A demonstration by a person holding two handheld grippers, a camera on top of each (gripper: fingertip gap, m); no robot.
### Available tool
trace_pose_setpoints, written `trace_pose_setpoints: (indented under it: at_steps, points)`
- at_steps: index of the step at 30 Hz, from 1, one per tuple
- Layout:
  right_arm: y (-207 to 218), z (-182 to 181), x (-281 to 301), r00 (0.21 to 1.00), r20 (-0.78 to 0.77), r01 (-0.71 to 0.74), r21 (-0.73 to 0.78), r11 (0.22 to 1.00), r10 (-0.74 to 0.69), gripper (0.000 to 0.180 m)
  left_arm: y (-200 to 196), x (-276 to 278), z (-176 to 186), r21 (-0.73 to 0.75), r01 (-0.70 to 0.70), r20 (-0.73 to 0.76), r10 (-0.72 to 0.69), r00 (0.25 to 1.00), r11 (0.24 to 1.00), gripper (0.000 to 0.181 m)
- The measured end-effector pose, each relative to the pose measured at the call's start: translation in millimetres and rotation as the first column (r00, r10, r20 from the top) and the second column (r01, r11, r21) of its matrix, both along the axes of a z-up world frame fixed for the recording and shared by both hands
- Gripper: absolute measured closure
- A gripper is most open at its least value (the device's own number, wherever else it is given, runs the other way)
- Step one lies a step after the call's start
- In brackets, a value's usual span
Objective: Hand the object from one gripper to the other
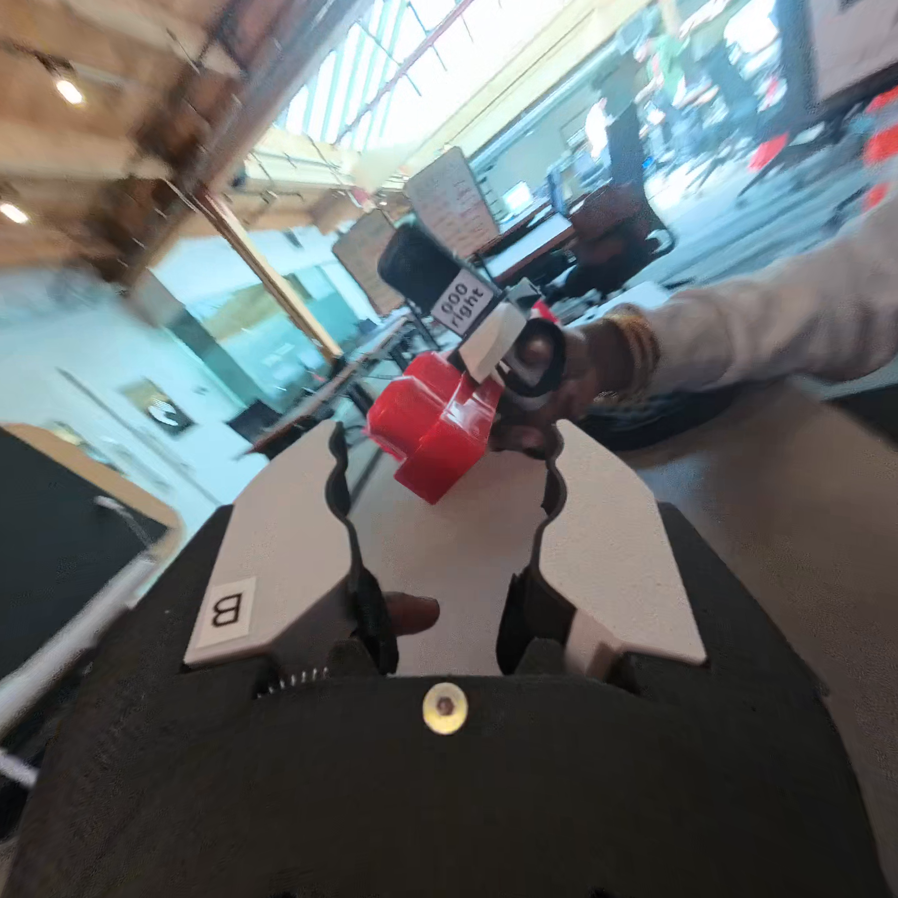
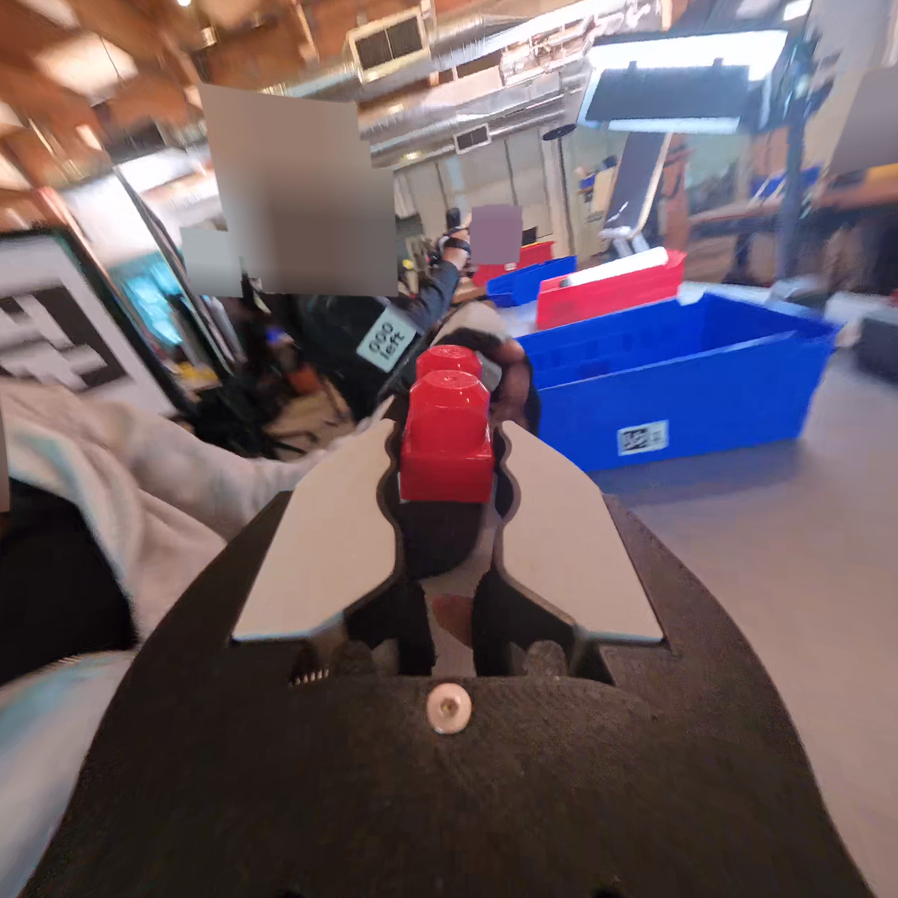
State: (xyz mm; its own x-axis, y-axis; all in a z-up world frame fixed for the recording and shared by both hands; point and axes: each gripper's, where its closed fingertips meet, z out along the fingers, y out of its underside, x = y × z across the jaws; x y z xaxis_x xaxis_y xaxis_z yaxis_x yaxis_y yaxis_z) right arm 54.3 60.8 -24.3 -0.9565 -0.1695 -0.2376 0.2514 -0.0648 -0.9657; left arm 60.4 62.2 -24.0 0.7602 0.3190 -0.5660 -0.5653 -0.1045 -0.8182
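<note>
Right tongs point(image 2: 446, 466) clamp the glossy red plastic two-stud building block point(image 2: 447, 437) mid-air above the grey desk point(image 2: 729, 583), while the left tongs point(image 1: 449, 466) gape empty just short of it; a clean handover likely means closing squarely on the block's free end before release.

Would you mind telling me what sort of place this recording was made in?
Probably a workshop or warehouse-style lab. The right wrist view shows exposed metal ductwork under a wooden ceiling, and a large blue bin with a red bin behind it; the left wrist view shows tall windows and desks.
</note>
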Motion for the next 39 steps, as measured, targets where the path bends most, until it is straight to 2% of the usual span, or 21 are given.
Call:
trace_pose_setpoints:
  at_steps: [2,4,7,10,13,15,17,19,20,22,24,26,30,33,37,39]
  points:
    - [3,0,-3,0.977,0.196,-0.077,-0.017,0.997,0.079,0.143,2,1,-1,-0.038,-0.041,-0.105,0.037,0.994,0.998,0.101]
    - [3,-2,-4,0.944,0.302,-0.131,-0.027,0.991,0.133,0.143,4,-2,-3,-0.066,-0.088,-0.162,0.076,0.984,0.994,0.102]
    - [0,-9,3,0.932,0.323,-0.176,0.009,0.984,0.163,0.144,4,-9,-11,-0.119,-0.154,-0.223,0.125,0.967,0.981,0.111]
    - [-3,-12,10,0.932,0.316,-0.202,0.037,0.979,0.180,0.143,6,-8,-13,-0.140,-0.159,-0.230,0.124,0.965,0.977,0.135]
    - [-4,-13,12,0.932,0.311,-0.208,0.044,0.977,0.184,0.143,5,-8,-14,-0.153,-0.150,-0.205,0.117,0.972,0.977,0.135]
    - [-5,-10,13,0.950,0.250,-0.197,0.018,0.980,0.187,0.141,5,-5,-12,-0.140,-0.116,-0.154,0.095,0.984,0.983,0.135]
    - [-5,-6,12,0.985,0.114,-0.133,0.007,0.991,0.131,0.113,3,-3,-7,-0.096,-0.077,-0.089,0.069,0.994,0.992,0.135]
    - [-4,-1,11,0.994,-0.107,-0.029,-0.008,1.000,0.028,0.097,0,-2,-2,-0.056,-0.040,-0.007,0.040,0.999,0.998,0.135]
    - [-4,1,11,0.970,-0.242,0.031,-0.025,0.999,-0.036,0.096,-1,-1,-1,-0.042,-0.016,0.043,0.018,0.999,0.999,0.135]
    - [-3,4,13,0.856,-0.494,0.136,-0.071,0.988,-0.153,0.102,-2,2,0,-0.011,0.039,0.128,-0.037,0.991,0.999,0.135]
    - [-5,3,18,0.738,-0.641,0.194,-0.100,0.976,-0.212,0.107,0,5,-1,0.009,0.080,0.178,-0.080,0.981,0.997,0.135]
    - [-8,2,20,0.714,-0.665,0.200,-0.109,0.974,-0.221,0.110,2,7,-3,0.002,0.098,0.201,-0.097,0.975,0.995,0.135]
    - [-8,1,23,0.790,-0.588,0.142,-0.102,0.985,-0.175,0.120,6,10,-8,-0.025,0.120,0.219,-0.112,0.969,0.992,0.135]
    - [-9,0,25,0.799,-0.579,0.128,-0.095,0.987,-0.160,0.133,10,11,-13,-0.051,0.123,0.219,-0.109,0.970,0.991,0.135]
    - [-8,1,26,0.832,-0.540,0.100,-0.077,0.992,-0.126,0.133,10,15,-8,-0.004,0.154,0.223,-0.150,0.963,0.988,0.134]
    - [-5,5,24,0.865,-0.487,0.085,-0.092,0.992,-0.119,0.134,8,16,-5,0.009,0.150,0.168,-0.150,0.974,0.989,0.119]
